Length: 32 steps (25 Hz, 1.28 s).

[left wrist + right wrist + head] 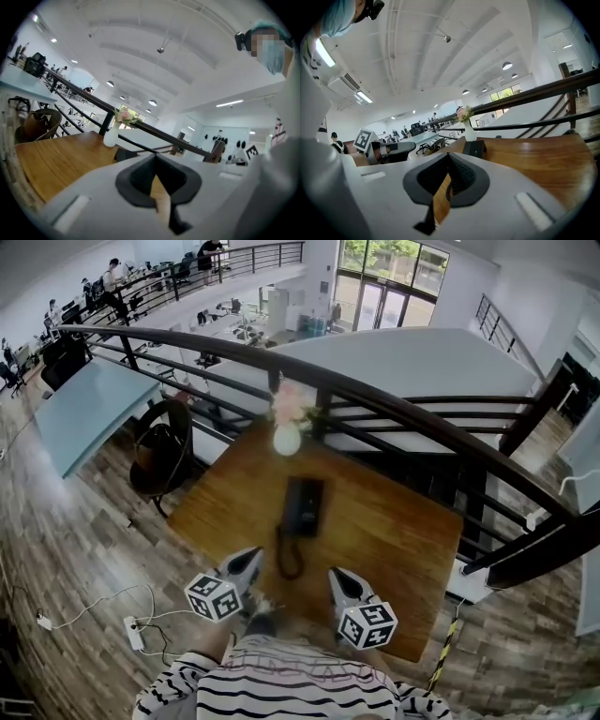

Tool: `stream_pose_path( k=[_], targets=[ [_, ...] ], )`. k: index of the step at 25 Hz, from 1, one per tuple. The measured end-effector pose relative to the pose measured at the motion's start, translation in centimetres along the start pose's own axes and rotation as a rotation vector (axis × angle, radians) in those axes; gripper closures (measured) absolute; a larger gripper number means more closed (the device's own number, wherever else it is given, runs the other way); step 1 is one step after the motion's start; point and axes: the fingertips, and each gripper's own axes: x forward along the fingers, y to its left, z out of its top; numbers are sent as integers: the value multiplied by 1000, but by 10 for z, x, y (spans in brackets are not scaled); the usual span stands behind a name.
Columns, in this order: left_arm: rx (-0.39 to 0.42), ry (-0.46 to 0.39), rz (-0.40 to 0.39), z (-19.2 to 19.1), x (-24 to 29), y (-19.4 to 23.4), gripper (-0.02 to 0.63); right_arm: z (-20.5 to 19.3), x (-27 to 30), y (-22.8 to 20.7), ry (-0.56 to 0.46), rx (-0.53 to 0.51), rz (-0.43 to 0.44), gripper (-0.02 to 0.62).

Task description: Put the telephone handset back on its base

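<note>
black telephone (302,507) beyond closed fingers (246,566)

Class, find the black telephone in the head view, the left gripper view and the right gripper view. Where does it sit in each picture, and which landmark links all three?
Head view: telephone at centre, on the wooden table.
Left gripper view: left of centre, only partly showing.
Right gripper view: just right of centre.
Shared landmark: the white vase of flowers, close by the telephone.
</note>
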Motion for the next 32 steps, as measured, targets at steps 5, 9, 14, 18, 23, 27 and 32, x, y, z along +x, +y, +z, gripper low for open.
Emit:
stream_pose_path(
  k=[5,9,14,18,23,27,32],
  targets=[
    [-13,5,1,-15,-11,-18,604,-7,-17,0,9,-6,6,595],
    [-15,6,1,-20,-23,-23,604,-12,-21,7,13,-10,8,595],
    [-8,-2,-7,-20,-34,-26,604,-15,-23,16,4,-17,8,595],
    [-8,-4,-11,-20,-44,-23,604,-18,-23,24,1,-25,-1,595],
    [-11,-2,-12,-25,-50,-30,604,-21,-33,24,-6,-46,-35,595],
    [-14,1,-9,-32,-60,-31,604,-24,-38,28,-14,-54,-49,595],
    [-18,-5,-10,-33,-68,-31,604,-25,-39,34,-20,-66,-53,595]
  ],
)
